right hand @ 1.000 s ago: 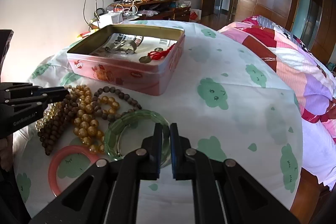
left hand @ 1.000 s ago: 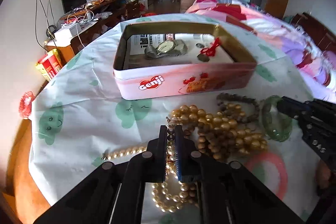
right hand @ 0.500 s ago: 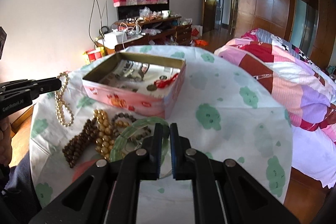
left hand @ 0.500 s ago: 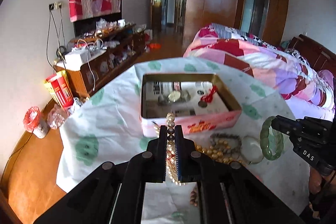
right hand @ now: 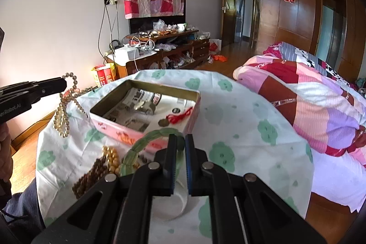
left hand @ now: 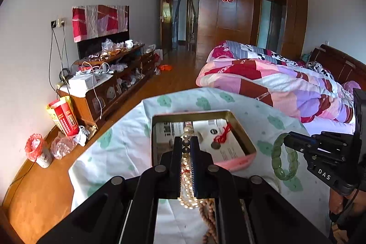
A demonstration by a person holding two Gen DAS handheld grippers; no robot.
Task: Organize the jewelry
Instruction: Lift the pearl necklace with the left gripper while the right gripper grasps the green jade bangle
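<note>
Since the earlier frames both loads have risen clear of the table. Left wrist view: left gripper [left hand: 185,145] pinches the pearl necklace [left hand: 187,177] at lower centre, before the tin [left hand: 248,160]. Right wrist view: right gripper [right hand: 180,152] clamps the green bangle [right hand: 137,150], lower centre. Transfer step in hand; next, judged, lowering into the tin and releasing.
</note>
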